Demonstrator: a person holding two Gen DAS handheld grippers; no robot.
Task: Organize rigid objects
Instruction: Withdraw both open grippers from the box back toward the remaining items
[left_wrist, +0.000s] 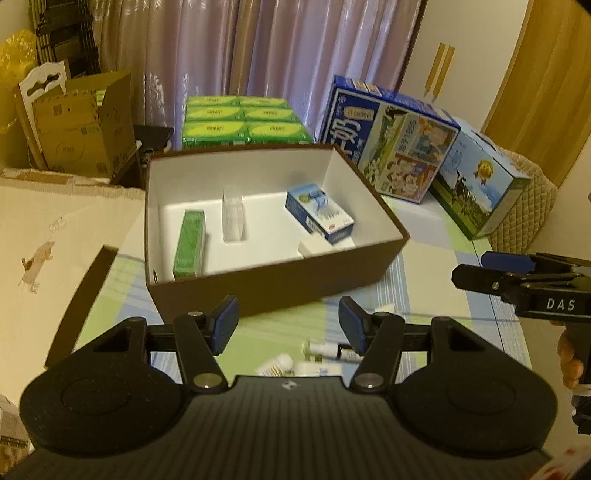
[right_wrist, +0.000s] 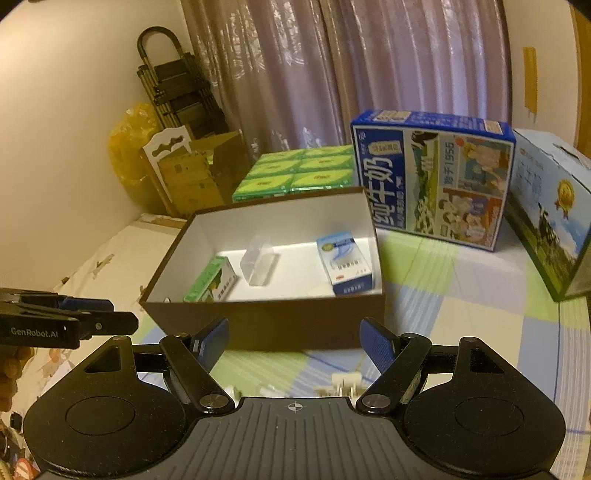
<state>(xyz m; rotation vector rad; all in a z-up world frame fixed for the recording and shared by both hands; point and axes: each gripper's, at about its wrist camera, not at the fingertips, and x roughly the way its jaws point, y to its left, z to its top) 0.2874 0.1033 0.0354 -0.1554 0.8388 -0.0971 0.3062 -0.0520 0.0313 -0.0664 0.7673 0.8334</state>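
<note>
A brown box with a white inside (left_wrist: 280, 280) (right_wrist: 266, 317) stands open on the checked cloth. In it are a green carton (left_wrist: 190, 243) (right_wrist: 212, 284), a clear plastic case (left_wrist: 232, 214) (right_wrist: 258, 264) and a blue-and-white carton (left_wrist: 319, 212) (right_wrist: 345, 264). My left gripper (left_wrist: 288, 321) is open and empty in front of the box, above small white bottles and tubes (left_wrist: 317, 356). My right gripper (right_wrist: 293, 343) is open and empty in front of the box, above small white items (right_wrist: 340, 384). Each gripper shows at the edge of the other's view (left_wrist: 480, 271) (right_wrist: 110, 314).
The brown box lid (left_wrist: 81, 306) lies at the left. Behind the box are a stack of green packs (left_wrist: 243, 122) (right_wrist: 295, 171) and two large blue milk cartons (left_wrist: 388, 136) (right_wrist: 432, 177) (left_wrist: 480, 184) (right_wrist: 550, 210). A cardboard box (left_wrist: 81, 133) stands at far left.
</note>
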